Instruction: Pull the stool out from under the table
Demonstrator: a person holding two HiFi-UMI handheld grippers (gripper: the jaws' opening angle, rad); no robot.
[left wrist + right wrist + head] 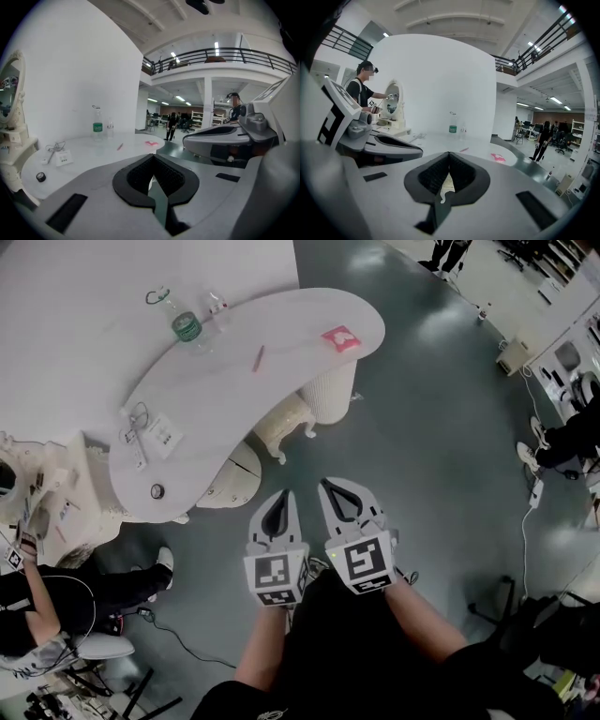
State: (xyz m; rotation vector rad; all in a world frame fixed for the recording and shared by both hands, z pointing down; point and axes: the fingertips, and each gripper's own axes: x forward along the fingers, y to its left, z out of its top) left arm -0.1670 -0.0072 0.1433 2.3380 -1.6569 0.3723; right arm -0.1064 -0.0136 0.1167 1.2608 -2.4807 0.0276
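A cream stool with carved legs stands tucked under the curved white table, beside the table's ribbed pedestal. A second round cream seat shows under the table's near edge. My left gripper and right gripper hover side by side over the dark floor, a short way in front of the stool and touching nothing. Both are shut and empty. In the left gripper view the left gripper points over the tabletop. In the right gripper view the right gripper does the same.
On the table stand a green-labelled bottle, a red card, a pink pen and a cable. A cream vanity and a seated person are at the left. Cables trail over the floor.
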